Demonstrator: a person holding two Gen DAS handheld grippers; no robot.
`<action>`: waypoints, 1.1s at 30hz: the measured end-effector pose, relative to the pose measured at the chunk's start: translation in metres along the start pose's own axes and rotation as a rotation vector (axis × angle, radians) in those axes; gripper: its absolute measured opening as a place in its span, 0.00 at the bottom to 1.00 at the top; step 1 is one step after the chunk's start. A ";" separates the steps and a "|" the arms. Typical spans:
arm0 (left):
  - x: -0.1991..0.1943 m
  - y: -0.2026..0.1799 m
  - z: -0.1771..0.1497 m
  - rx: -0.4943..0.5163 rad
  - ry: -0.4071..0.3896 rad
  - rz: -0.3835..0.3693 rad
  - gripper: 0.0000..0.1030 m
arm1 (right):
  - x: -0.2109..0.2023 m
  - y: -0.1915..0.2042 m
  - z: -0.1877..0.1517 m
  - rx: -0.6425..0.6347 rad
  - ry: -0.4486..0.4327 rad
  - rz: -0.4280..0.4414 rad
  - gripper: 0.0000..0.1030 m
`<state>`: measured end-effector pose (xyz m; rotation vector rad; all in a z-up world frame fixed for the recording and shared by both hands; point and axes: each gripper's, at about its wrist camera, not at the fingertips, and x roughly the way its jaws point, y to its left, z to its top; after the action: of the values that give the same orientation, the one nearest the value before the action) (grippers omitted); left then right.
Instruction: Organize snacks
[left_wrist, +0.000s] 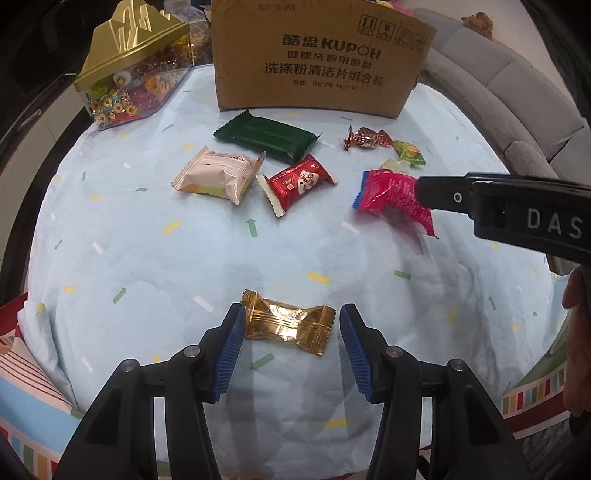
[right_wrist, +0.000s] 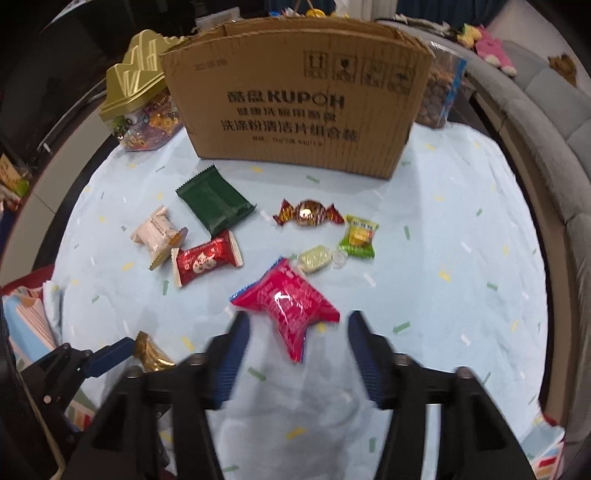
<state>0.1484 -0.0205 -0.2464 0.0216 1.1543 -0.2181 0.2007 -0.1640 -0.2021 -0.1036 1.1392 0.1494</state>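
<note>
Snacks lie on a light blue cloth (left_wrist: 147, 251). My left gripper (left_wrist: 290, 325) is open, its jaws on either side of a gold-wrapped snack (left_wrist: 288, 325), also seen in the right wrist view (right_wrist: 151, 354). My right gripper (right_wrist: 299, 328) is open around the near end of a pink packet (right_wrist: 291, 302); it enters the left wrist view (left_wrist: 421, 192) from the right, at the same pink packet (left_wrist: 391, 195). Farther back lie a dark green packet (left_wrist: 266, 136), a beige packet (left_wrist: 218, 175), a red packet (left_wrist: 299, 181), a red-gold twisted candy (left_wrist: 365, 138) and a green-yellow candy (left_wrist: 408, 153).
An open cardboard box (left_wrist: 317, 55) stands at the back of the cloth. A clear candy jar with a gold lid (left_wrist: 133, 70) stands left of it. A grey sofa (left_wrist: 517, 103) runs along the right. A pale wrapped candy (right_wrist: 314, 258) lies near the pink packet.
</note>
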 end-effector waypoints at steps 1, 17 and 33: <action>0.001 0.001 0.000 -0.001 0.002 0.002 0.50 | 0.000 0.002 0.001 -0.015 -0.006 -0.010 0.60; 0.008 -0.003 -0.001 0.045 0.001 0.033 0.50 | 0.051 0.011 0.006 -0.223 0.096 0.057 0.60; 0.003 0.001 -0.002 0.060 -0.017 0.052 0.27 | 0.047 0.002 -0.004 -0.131 0.068 0.104 0.34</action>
<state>0.1479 -0.0200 -0.2497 0.1022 1.1283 -0.2061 0.2165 -0.1598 -0.2465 -0.1665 1.2024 0.3152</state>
